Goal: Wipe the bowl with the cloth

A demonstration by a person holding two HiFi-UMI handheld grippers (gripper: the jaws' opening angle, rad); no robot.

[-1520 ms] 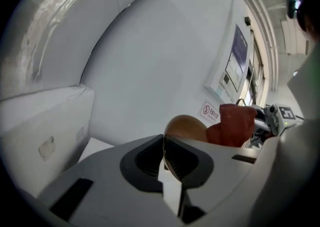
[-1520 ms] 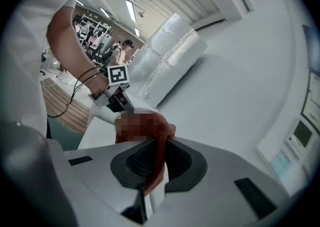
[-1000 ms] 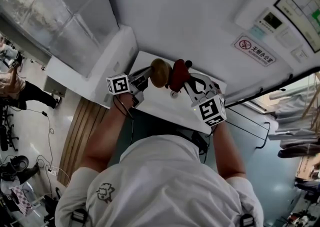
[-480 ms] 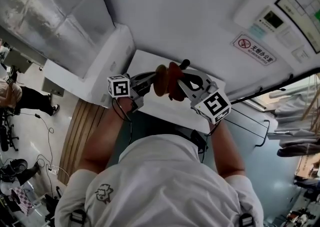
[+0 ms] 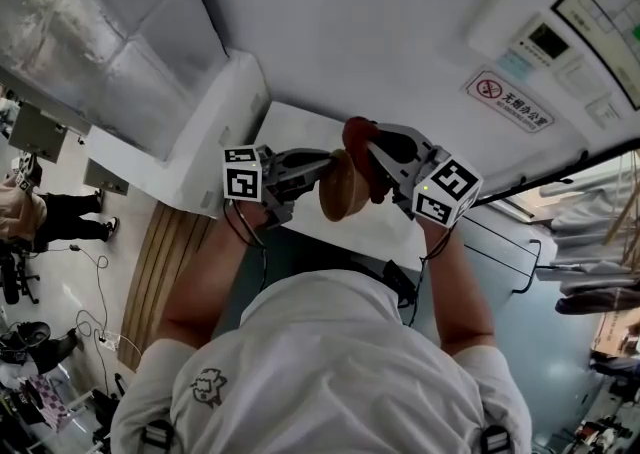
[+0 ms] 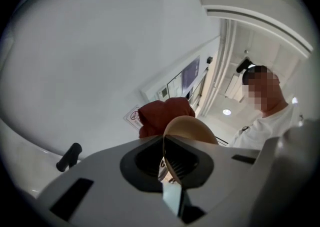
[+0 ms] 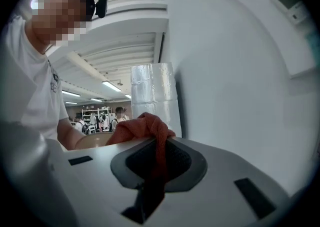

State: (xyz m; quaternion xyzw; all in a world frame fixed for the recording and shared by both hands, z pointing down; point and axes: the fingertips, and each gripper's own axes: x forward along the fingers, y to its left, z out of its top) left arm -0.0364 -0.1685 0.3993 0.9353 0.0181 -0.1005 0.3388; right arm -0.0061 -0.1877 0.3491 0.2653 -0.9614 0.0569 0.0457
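A tan wooden bowl [image 5: 340, 197] hangs in the air in front of the person, tipped on edge. My left gripper [image 5: 318, 168] is shut on its rim, and the left gripper view shows the thin rim [image 6: 186, 122] clamped between the jaws [image 6: 167, 147]. My right gripper [image 5: 376, 158] is shut on a red cloth [image 5: 357, 136], which bunches against the bowl's upper edge. In the right gripper view the cloth [image 7: 144, 125] drapes between the jaws [image 7: 157, 157], with the bowl [image 7: 93, 141] just behind it. The same cloth [image 6: 159, 113] shows behind the bowl in the left gripper view.
Below the grippers is a white tabletop [image 5: 296, 132] against a white wall with a no-smoking sign [image 5: 508, 100] and a control panel [image 5: 545, 42]. A silver insulated duct [image 5: 90, 32] runs at the left. A black handle [image 6: 68, 157] juts nearby. People stand in the background [image 7: 119, 113].
Both grippers have risen off the table with the bowl and cloth. The bowl has swung toward the person and tipped on edge; the right gripper has rolled, bringing the cloth onto the bowl's edge.
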